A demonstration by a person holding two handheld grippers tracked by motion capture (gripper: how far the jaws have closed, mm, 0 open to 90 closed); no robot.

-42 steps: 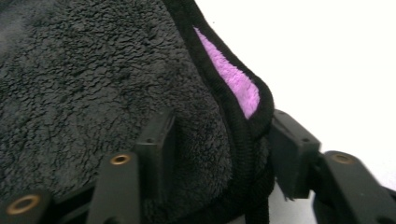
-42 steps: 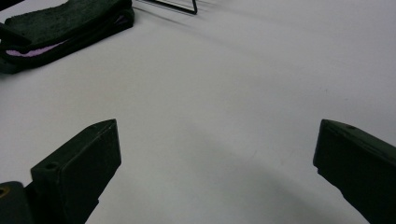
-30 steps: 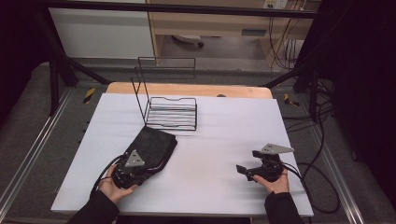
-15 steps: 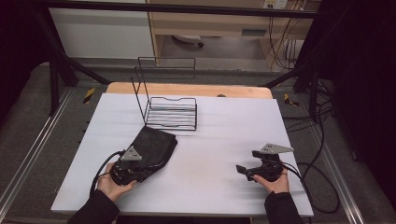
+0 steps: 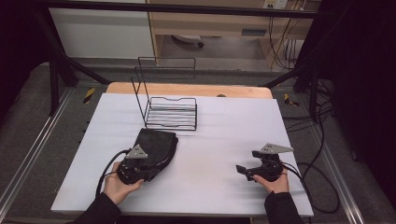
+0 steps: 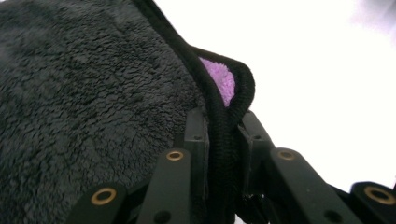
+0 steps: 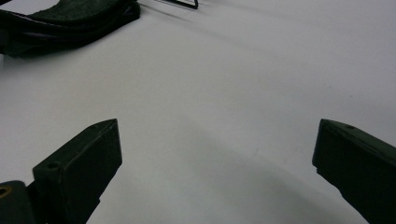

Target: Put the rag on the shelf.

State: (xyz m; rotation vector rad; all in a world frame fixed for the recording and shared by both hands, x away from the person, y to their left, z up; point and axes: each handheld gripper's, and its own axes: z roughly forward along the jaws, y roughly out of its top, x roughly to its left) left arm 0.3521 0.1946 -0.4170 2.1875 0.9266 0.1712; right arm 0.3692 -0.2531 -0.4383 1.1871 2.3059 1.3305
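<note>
The left gripper (image 6: 223, 140) is clamped on the piped edge of the dark fleece cloth (image 5: 156, 144), which lies on the white table (image 5: 219, 135) just in front of the wire rack (image 5: 170, 112). The cloth's long axis runs from that gripper up toward the rack. The right gripper (image 7: 217, 154) rests well apart, jaws spread wide over bare table.

in the left gripper view the cloth (image 6: 93, 93) runs off the top and left edges, and its hem vanishes between the fingers (image 6: 195, 140). in the right gripper view the cloth (image 7: 70, 18) and rack (image 7: 180, 2) are cropped at the top.
</note>
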